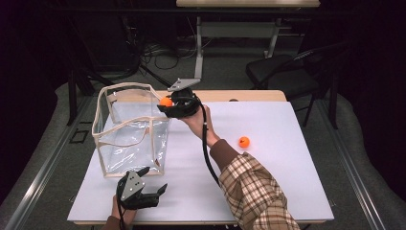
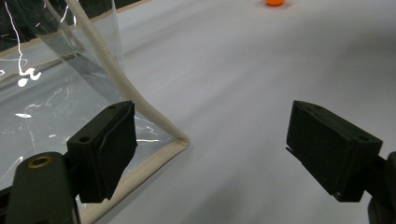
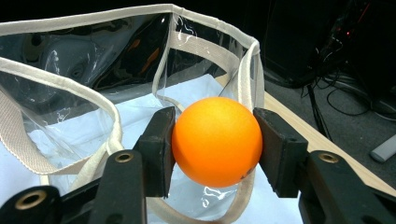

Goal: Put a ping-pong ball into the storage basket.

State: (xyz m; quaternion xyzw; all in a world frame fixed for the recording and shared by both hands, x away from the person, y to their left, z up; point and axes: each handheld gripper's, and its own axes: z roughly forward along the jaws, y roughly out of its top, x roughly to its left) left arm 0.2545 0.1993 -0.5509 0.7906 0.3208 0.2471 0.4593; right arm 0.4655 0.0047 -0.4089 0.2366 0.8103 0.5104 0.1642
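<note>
White table (image 1: pixel 268 191) is carrying a clear bag (image 1: pixel 129 139) near its left edge, where the right gripper (image 1: pixel 168 104) is squeezing an orange ball (image 1: pixel 166 101) over the rim, probably needing to let go next, while the left gripper (image 1: pixel 149 184) is waiting wide apart by the front edge.

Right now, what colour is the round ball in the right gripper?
Orange ball, clearest in the right gripper view.
</note>
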